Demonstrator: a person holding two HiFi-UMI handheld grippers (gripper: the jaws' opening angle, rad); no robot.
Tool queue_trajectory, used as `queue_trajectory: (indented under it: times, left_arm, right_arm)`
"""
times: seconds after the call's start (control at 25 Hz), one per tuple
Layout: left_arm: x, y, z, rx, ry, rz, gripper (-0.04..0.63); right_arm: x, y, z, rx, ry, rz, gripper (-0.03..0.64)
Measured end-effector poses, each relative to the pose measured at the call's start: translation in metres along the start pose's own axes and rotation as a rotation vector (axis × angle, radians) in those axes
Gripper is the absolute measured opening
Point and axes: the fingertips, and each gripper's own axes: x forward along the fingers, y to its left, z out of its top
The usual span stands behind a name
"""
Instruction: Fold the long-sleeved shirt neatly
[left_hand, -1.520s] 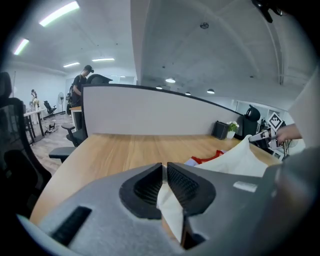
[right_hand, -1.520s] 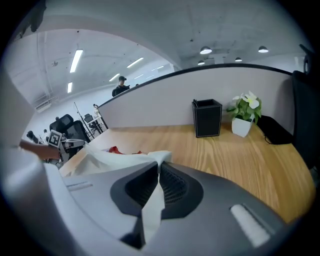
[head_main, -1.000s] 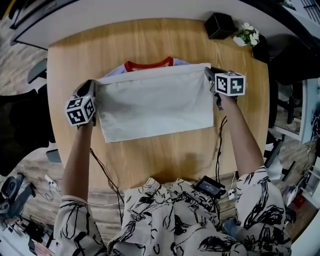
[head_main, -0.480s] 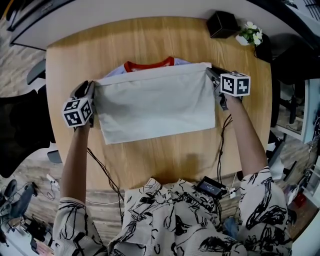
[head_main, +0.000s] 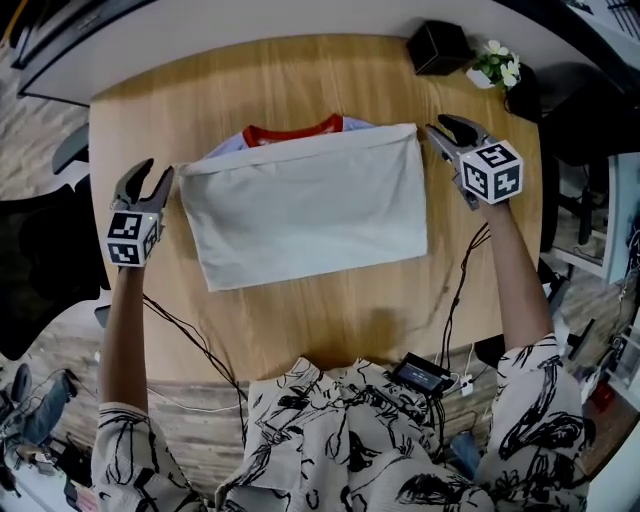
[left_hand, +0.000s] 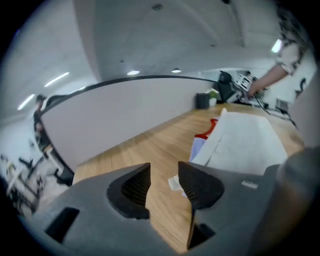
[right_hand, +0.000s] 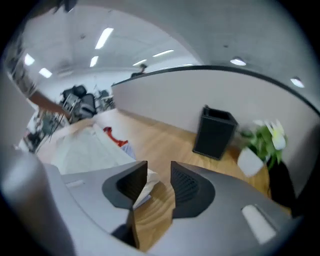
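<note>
Round wooden table (head_main: 300, 330), folded cotton shirt (head_main: 310, 205)

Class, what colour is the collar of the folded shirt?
Red collar; head view shows it best.

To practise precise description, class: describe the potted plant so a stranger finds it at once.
Find the far right corner of the wooden table. Beside the black box stands the potted plant: a small white pot with pale flowers, unlike the dark box.

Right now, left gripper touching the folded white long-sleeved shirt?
Apart. Left gripper view: the left gripper, jaws just opened, has only wooden table between them; the shirt lies beyond.
</note>
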Motion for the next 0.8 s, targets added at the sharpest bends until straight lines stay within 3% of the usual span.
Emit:
queue_trajectory:
  times: [0.08, 0.16, 0.28, 0.36, 0.48, 0.68, 0.76, 0.8]
  left_arm:
    - [0.001, -0.016, 0.013, 0.198, 0.017, -0.054, 0.186]
    - [0.004, -0.029, 0.020, 0.337, 0.033, -0.097, 0.186]
    - [0.014, -0.045, 0.014, 0.514, 0.090, -0.167, 0.183]
    - [0.021, -0.053, 0.002, 0.586, 0.129, -0.219, 0.167]
    - [0.028, -0.058, -0.010, 0.623, 0.172, -0.280, 0.141]
    - [0.037, -0.066, -0.027, 0.727, 0.246, -0.345, 0.125]
    - [0.038, -0.065, -0.029, 0.765, 0.255, -0.341, 0.058]
    - [0.039, -0.062, -0.028, 0.761, 0.253, -0.331, 0.021]
  right_arm:
    - [0.007, 0.026, 0.007, -0.272, 0.062, 0.052, 0.160]
    - [0.014, 0.046, 0.008, -0.485, 0.116, 0.103, 0.167]
    - [0.025, 0.060, 0.004, -0.683, 0.201, 0.144, 0.167]
    - [0.035, 0.065, -0.008, -0.786, 0.272, 0.178, 0.167]
    - [0.047, 0.068, -0.025, -0.902, 0.357, 0.223, 0.165]
    - [0.057, 0.060, -0.035, -0.950, 0.400, 0.227, 0.088]
    - [0.058, 0.057, -0.037, -0.961, 0.407, 0.220, 0.017]
    - [0.059, 0.056, -0.036, -0.947, 0.402, 0.213, 0.017]
